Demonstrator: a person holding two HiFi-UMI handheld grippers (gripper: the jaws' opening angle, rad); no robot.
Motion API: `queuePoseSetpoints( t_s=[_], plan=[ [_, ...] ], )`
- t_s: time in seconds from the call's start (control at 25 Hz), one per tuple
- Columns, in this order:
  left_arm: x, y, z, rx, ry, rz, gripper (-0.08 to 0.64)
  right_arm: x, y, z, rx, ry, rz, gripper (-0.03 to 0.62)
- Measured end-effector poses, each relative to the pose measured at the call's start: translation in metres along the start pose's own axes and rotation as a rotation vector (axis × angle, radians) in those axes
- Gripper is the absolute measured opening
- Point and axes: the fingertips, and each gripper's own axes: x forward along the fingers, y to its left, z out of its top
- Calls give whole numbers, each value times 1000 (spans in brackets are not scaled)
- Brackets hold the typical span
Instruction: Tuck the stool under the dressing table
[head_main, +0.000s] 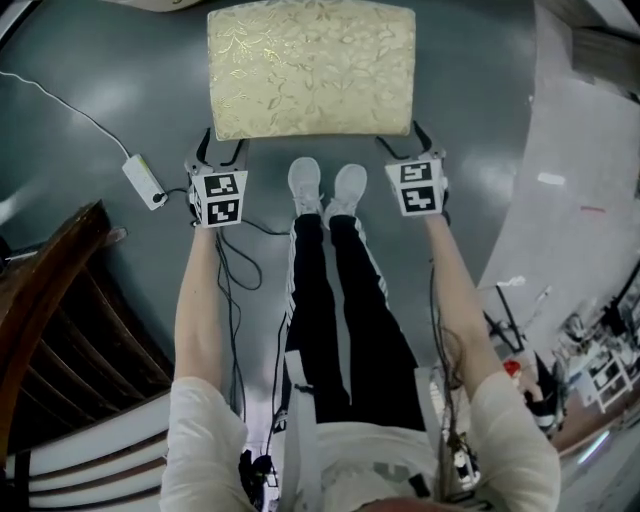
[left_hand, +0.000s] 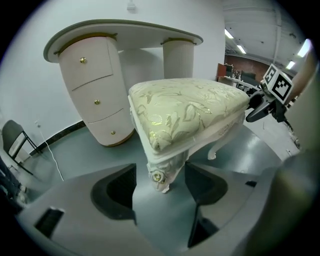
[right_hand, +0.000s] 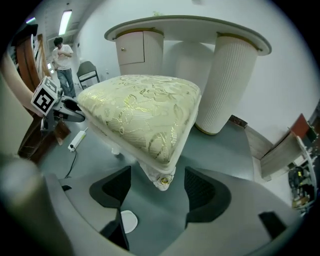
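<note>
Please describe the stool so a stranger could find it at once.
Look for the pale dressing table with curved drawers by the white wall. In front of it stands the stool. Unlike the dark folding chair, it has a cream gold-patterned cushion and carved white legs.

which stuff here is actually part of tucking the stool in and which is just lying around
Part of the job:
stool
dressing table
left gripper and right gripper, each open around a near corner leg of the stool

Just lying about:
power strip with its cable on the floor
folding chair by the wall
person standing in the background
</note>
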Motion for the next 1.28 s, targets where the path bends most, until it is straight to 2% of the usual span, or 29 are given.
queuePoseSetpoints(
  t_s=[0.24, 0.48, 0.72, 1.08, 1.28],
  plan=[
    [18, -13, 11, 9, 14, -82, 305, 13, -4, -4, 53, 24, 7, 305],
    [20, -13, 6, -14, 30, -118, 304, 18, -5, -5, 137, 11, 10, 298],
    [23, -14, 7, 6, 32, -125, 294, 19, -1, 0, 110, 9, 23, 245],
    [24, -12, 7, 51, 81, -152, 287, 20, -2, 1, 103, 30, 9, 242],
    [23, -14, 6, 102, 97, -170, 287, 18, -1, 0, 104, 41, 6, 239]
  ],
)
